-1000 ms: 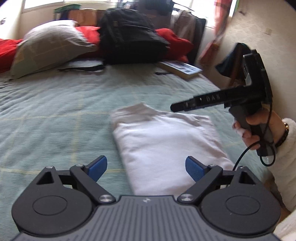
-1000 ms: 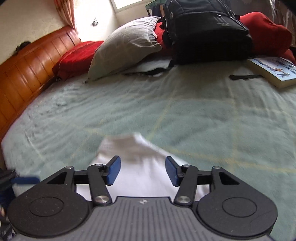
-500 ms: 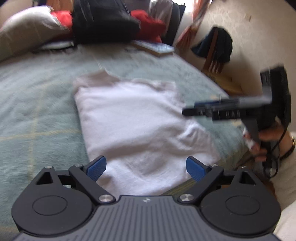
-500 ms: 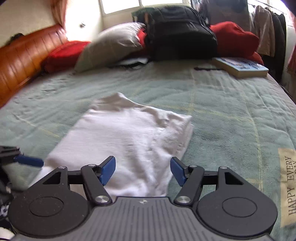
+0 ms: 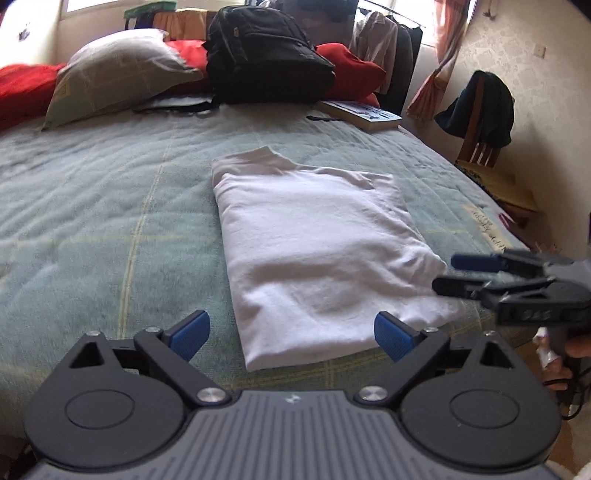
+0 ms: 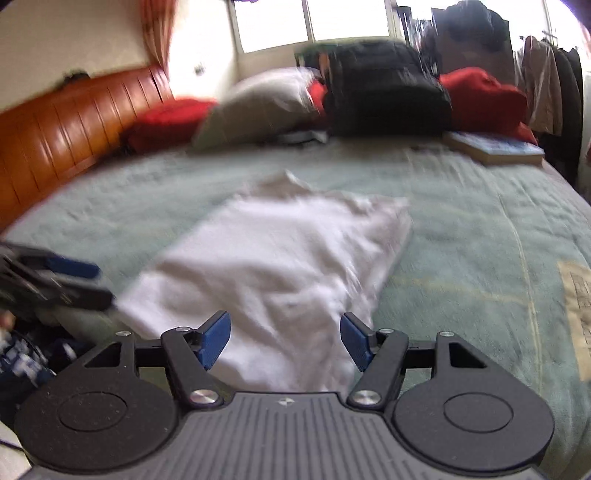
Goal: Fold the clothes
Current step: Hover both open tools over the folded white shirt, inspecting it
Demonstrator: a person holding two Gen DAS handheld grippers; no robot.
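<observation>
Right gripper (image 5: 448,275) dropped beside shirt (image 5: 314,251); headboard (image 6: 66,122) right-view only.

A lived-in bedroom in a home; a bed (image 5: 92,221) under a green quilt fills the view, with a wooden headboard (image 6: 62,125) along one side; a pillow (image 5: 110,81), red cushions (image 5: 347,70), a backpack (image 5: 266,55) and a book (image 5: 365,114) lie at the far end; clothes (image 5: 391,48) hang by the window (image 6: 314,18), beside a curtain (image 5: 439,74); a chair (image 5: 480,147) stands against the wall.

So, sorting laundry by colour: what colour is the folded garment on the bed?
White; the folded cotton garment shows best in the left wrist view.
</observation>
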